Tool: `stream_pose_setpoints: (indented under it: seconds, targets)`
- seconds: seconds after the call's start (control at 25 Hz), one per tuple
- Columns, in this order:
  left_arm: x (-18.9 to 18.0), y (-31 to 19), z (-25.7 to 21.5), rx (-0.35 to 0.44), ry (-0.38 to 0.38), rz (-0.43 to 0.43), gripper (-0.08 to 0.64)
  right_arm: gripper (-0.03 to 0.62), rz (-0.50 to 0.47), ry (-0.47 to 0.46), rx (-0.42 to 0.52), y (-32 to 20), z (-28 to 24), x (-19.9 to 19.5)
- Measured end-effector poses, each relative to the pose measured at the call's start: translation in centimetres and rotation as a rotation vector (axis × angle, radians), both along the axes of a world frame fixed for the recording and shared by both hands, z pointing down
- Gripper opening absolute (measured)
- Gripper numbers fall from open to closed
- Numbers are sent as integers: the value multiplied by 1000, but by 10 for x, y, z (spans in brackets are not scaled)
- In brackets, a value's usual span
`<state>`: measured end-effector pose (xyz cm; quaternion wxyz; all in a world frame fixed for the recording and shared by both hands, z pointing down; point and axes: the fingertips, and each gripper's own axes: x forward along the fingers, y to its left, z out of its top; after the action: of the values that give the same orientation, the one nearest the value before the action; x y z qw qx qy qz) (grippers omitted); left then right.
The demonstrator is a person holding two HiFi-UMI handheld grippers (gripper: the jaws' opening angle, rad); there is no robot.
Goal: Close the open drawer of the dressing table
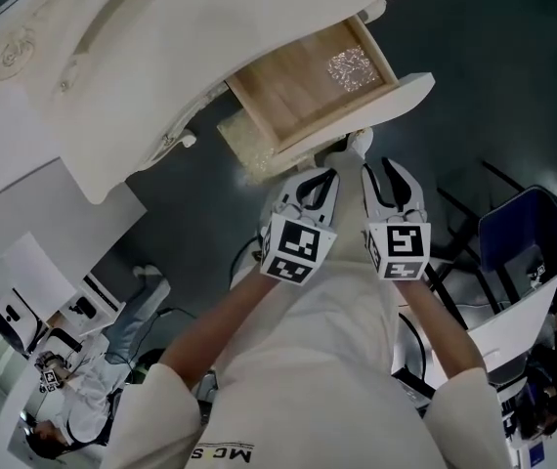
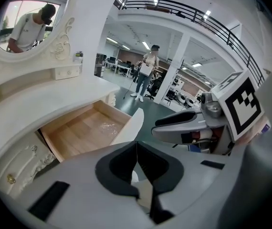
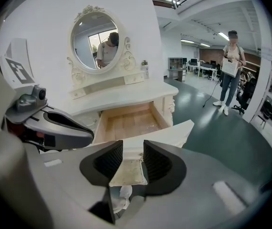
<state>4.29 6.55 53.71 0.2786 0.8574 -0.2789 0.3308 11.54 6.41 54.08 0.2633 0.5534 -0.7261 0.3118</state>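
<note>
The white dressing table [image 1: 112, 57] has its drawer [image 1: 308, 76] pulled out, showing a bare wooden bottom and a white curved front [image 1: 401, 96]. Both grippers hover side by side just in front of that drawer front and touch nothing. My left gripper [image 1: 320, 176] has its dark pads pressed together, as the left gripper view shows [image 2: 137, 157], with the drawer [image 2: 86, 130] ahead and to the left. My right gripper [image 1: 381, 172] stands open [image 3: 128, 159]. Through its gap I see the drawer front's edge [image 3: 155, 136] and, beyond it, the drawer's inside [image 3: 126, 120].
An oval mirror [image 3: 94, 39] stands on the table top. A blue chair [image 1: 523, 233] and dark cables lie at the right on the dark floor. A person with a basket [image 3: 231, 66] stands far off in the hall. White furniture [image 1: 24, 291] sits at the lower left.
</note>
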Motion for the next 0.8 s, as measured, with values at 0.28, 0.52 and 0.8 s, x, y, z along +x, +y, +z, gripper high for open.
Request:
stream_pose_setpoints:
  seconds: [0.28, 0.52, 0.8]
  targets:
    - [1, 6, 22, -25, -22, -1, 9, 129, 15, 7, -31, -1, 30, 3]
    - [3, 8, 48, -38, -41, -10, 9, 132, 9, 3, -44, -3, 49, -3]
    - [6, 8, 65, -38, -57, -22, 9, 132, 5, 9, -52, -9, 68, 0]
